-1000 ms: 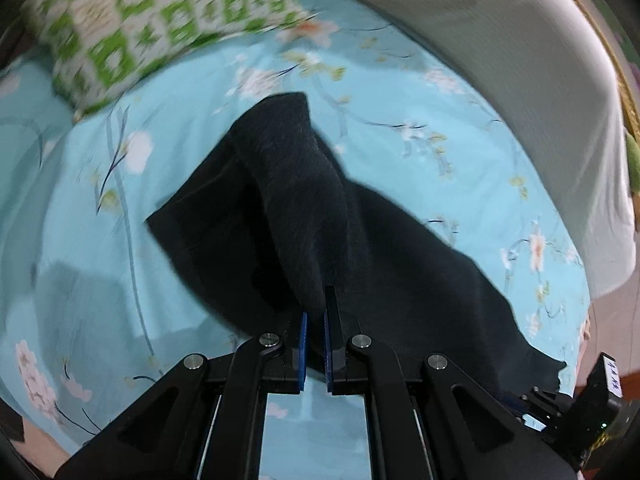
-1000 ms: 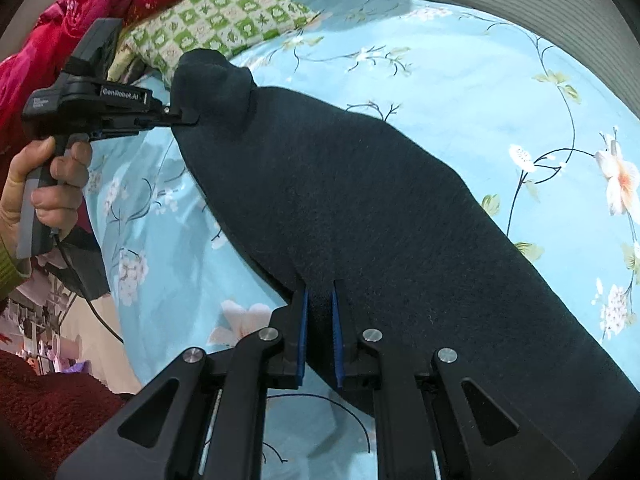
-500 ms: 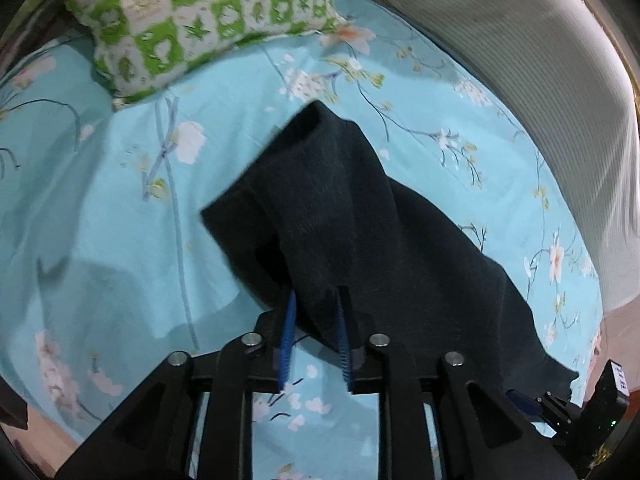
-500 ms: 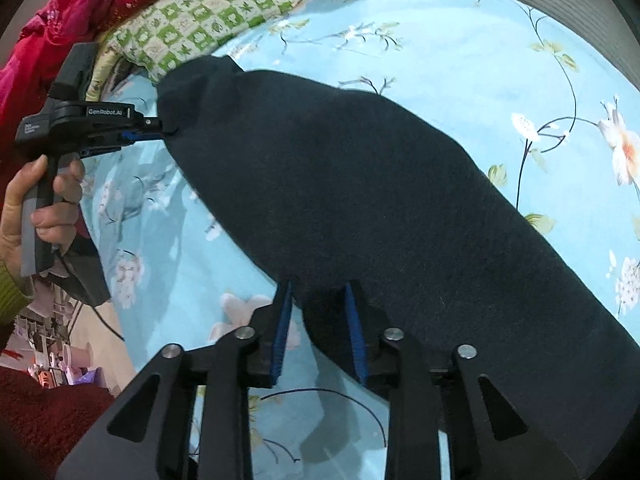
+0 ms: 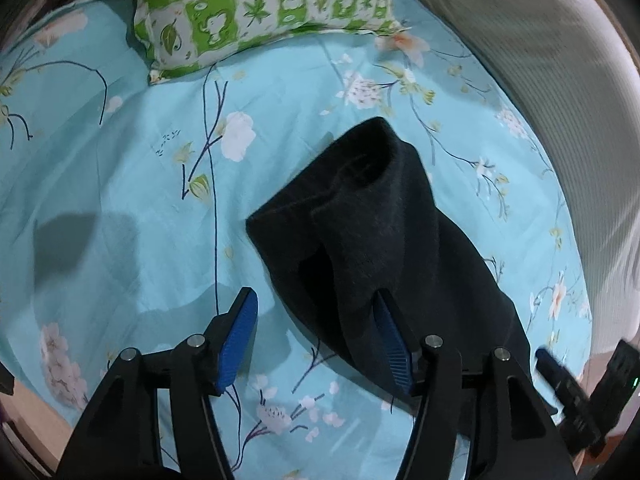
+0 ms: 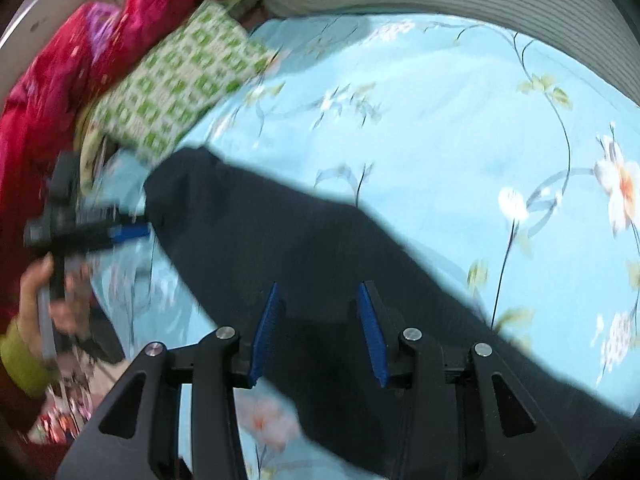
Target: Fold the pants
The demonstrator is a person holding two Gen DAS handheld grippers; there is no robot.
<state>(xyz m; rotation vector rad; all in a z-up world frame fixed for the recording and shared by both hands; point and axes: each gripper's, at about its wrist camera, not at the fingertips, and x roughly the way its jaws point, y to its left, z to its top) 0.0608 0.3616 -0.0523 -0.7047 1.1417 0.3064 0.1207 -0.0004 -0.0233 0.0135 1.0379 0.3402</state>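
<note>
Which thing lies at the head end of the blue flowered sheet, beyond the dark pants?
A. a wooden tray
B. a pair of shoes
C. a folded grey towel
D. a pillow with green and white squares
D: the left wrist view shows the green and white checked pillow on the sheet, beyond the dark pants.

The right wrist view is motion-blurred; the pants are cut off at its lower right edge.

A home bedroom: floral bedsheet, green checked pillow, red quilt.
</note>
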